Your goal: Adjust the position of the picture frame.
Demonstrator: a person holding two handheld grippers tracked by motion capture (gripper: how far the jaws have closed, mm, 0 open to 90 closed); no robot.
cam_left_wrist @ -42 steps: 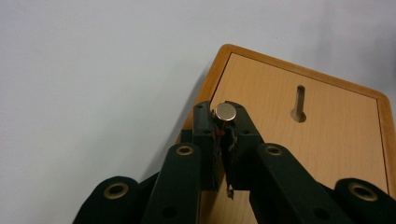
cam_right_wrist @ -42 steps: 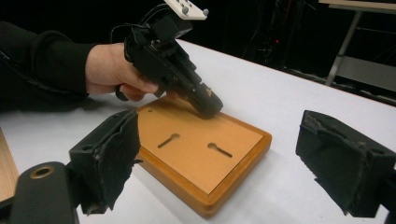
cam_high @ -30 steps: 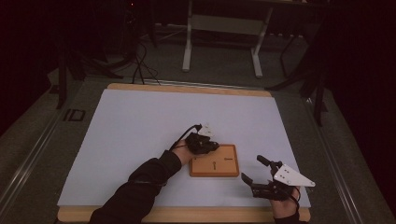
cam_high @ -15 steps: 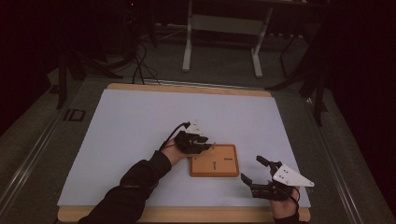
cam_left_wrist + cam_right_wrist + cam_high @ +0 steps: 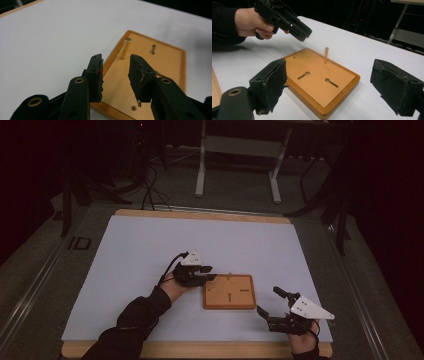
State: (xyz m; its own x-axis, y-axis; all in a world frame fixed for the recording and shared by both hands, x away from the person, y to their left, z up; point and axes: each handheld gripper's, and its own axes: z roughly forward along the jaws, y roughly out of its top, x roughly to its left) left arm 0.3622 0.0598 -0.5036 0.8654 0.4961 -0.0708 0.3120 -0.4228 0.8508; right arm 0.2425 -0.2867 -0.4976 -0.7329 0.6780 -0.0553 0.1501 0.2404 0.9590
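Fingers of your left gripper (image 5: 115, 75), just opened and holding nothing, frame the peg (image 5: 125, 48) standing upright in the wooden board (image 5: 160, 65) beyond their tips, so its placing looks done, while your right gripper (image 5: 332, 87) waits wide open nearby

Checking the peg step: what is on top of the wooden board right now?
A single wooden peg stands upright near one edge of the wooden board, beside two keyhole slots. What lies beneath the board is covered.
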